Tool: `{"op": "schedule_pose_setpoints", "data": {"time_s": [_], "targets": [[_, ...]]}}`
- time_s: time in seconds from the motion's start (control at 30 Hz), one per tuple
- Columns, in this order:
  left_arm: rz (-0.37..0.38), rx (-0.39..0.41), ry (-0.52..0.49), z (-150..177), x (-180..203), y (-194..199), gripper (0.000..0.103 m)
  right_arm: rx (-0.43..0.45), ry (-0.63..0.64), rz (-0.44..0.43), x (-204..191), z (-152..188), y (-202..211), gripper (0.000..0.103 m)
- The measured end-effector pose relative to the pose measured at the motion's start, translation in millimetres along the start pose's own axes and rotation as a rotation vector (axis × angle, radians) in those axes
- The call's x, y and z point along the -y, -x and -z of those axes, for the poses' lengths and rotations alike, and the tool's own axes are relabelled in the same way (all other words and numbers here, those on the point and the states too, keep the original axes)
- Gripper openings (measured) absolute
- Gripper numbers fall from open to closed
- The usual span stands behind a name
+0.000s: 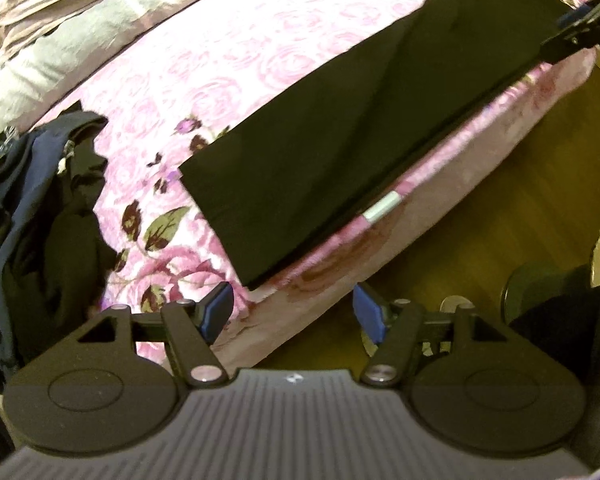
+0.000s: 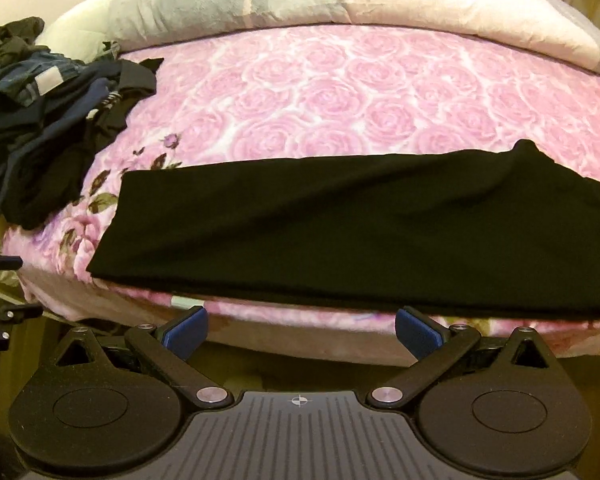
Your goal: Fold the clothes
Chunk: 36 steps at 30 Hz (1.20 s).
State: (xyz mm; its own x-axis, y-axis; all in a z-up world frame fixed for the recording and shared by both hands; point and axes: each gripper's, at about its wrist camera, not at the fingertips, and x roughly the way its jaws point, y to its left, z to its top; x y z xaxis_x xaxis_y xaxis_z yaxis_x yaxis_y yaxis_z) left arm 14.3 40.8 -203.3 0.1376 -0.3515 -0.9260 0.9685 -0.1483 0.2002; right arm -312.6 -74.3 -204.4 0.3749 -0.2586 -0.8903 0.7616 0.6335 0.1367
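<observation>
The left gripper [image 1: 293, 312] is released: its blue pads [image 1: 220, 308] stand apart with nothing between them, hanging over the near edge of the bed [image 1: 292, 80], just short of the near-left corner of the black garment [image 1: 340, 152]. It touches nothing and tilts steeply down toward the bed edge and the wooden floor [image 1: 480, 240] beyond.

The right gripper [image 2: 302, 330] is released too, jaws spread very wide and empty, with its pads [image 2: 184, 332] just below the bed's front edge, in front of the garment's long near edge [image 2: 340, 240]. It does not touch the cloth. In the left wrist view its tip [image 1: 580, 28] shows at the far right end of the garment; whether it touches there cannot be told.

The garment lies flat as a long folded strip along the bed's front edge, on the pink rose cover [image 2: 340, 92]. A small pale tag [image 1: 382, 208] pokes out from under its near edge.

A pile [image 2: 52, 120] of dark unfolded clothes sits at the bed's left side, well apart from the garment. Bedding [image 2: 300, 0] in grey and cream is heaped along the bed's far side. No container is in view.
</observation>
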Motion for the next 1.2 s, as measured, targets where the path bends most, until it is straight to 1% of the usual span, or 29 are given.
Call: {"op": "schedule_pose_setpoints", "data": {"time_s": [0.2,0.3,0.37,0.4,0.43,0.47,0.57,0.67,0.73,0.87,1.0,1.07,1.2], "targets": [[-0.013,0.008,-0.098,-0.4,8.8,-2.3,0.062,0.058,0.055,0.02,-15.2,18.7,17.7,0.102],[-0.026,0.016,-0.161,-1.3,3.5,-8.3,0.06,0.107,0.122,0.025,-34.8,23.9,26.6,0.102],[-0.024,0.021,-0.178,-0.4,-6.1,-12.5,0.06,0.125,0.169,0.019,-52.0,27.6,22.6,0.101],[-0.021,0.025,-0.18,1.2,-12.6,-14.5,0.06,0.127,0.19,0.013,-61.7,29.0,17.5,0.096],[-0.019,0.029,-0.184,3.8,-19.9,-17.0,0.06,0.125,0.209,0.005,-72.8,29.7,9.7,0.088],[-0.018,0.031,-0.191,7.4,-27.6,-20.7,0.06,0.123,0.228,-0.003,-84.0,30.4,1.9,0.086],[-0.013,0.032,-0.207,21.4,-52.3,-35.8,0.061,0.134,0.308,-0.01,-127.0,32.3,-30.3,0.086],[-0.007,0.032,-0.215,37.8,-78.8,-54.2,0.061,0.153,0.401,-0.019,-173.7,35.1,-71.4,0.085],[-0.007,0.039,-0.205,48.0,-96.2,-65.0,0.061,0.152,0.474,-0.024,-205.9,37.1,-104.0,0.063],[0.003,0.056,-0.111,64.3,-124.0,-81.6,0.061,0.151,0.664,-0.007,-266.5,44.6,-164.3,0.063],[0.024,0.064,-0.047,80.1,-134.5,-95.3,0.061,0.152,0.861,0.03,-303.4,59.0,-208.8,0.063],[0.042,0.059,-0.04,86.7,-133.6,-101.6,0.061,0.154,0.91,0.061,-312.1,62.5,-226.0,0.063],[0.067,0.059,-0.047,94.8,-129.2,-107.1,0.061,0.168,0.947,0.107,-319.6,60.3,-248.0,0.063]]}}
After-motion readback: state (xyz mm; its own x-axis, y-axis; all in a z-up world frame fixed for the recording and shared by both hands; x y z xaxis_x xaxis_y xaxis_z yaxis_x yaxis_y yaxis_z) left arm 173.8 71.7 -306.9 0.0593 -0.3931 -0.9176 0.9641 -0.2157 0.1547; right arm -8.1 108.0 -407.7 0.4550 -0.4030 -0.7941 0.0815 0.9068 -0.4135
